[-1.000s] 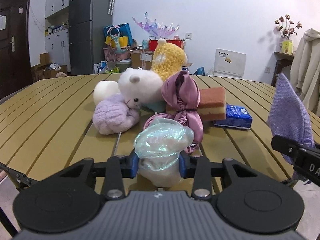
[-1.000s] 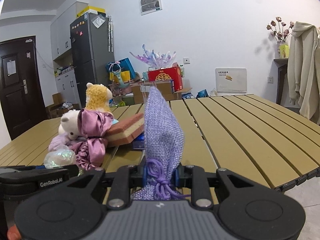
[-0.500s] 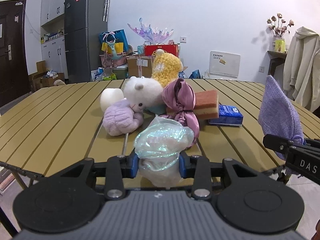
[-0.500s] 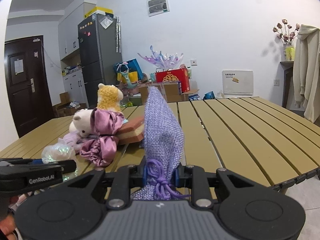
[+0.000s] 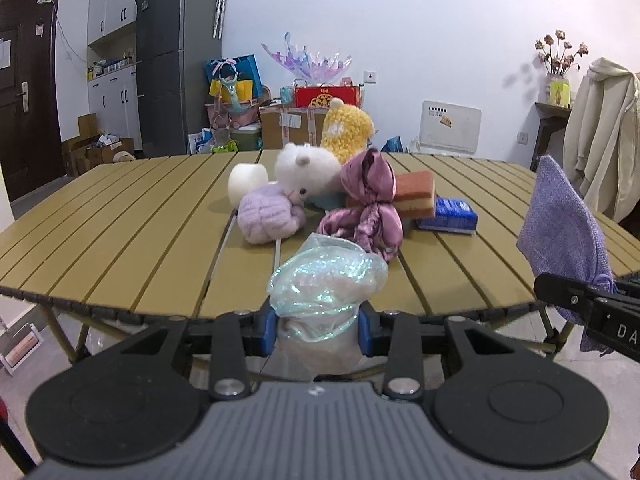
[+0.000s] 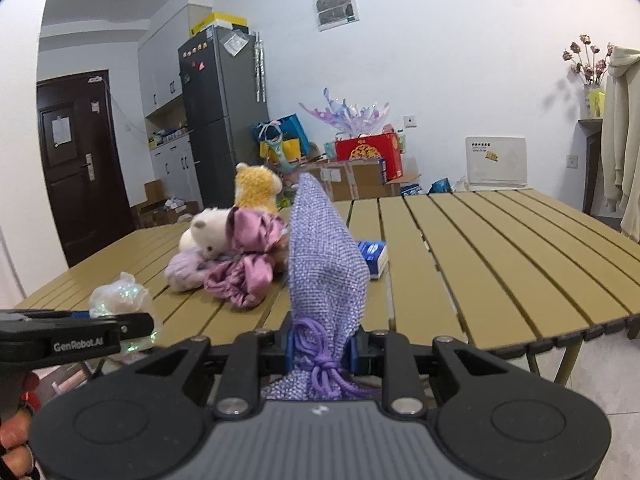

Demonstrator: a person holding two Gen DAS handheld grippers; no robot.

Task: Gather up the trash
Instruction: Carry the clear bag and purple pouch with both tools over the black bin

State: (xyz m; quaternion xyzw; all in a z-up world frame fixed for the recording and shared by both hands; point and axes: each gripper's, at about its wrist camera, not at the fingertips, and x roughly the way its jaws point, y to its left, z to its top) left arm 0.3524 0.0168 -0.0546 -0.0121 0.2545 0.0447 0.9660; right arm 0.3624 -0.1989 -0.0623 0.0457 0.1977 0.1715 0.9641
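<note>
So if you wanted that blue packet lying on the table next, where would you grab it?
Probably across its thin height at the near right end. The blue packet lies flat, so its short edges suit narrow tongs. Its left end is tucked against the sponge, but the right side faces bare table, so come in from there, low and level. Both tongs are full now, though.

Slatted table stood before the fridge and stacked boxes. On it, mid-table: plush toys, a roll at their left, a sponge and a tissue packet at their right, a satin scrunchie in front. Coat hung far right.
</note>
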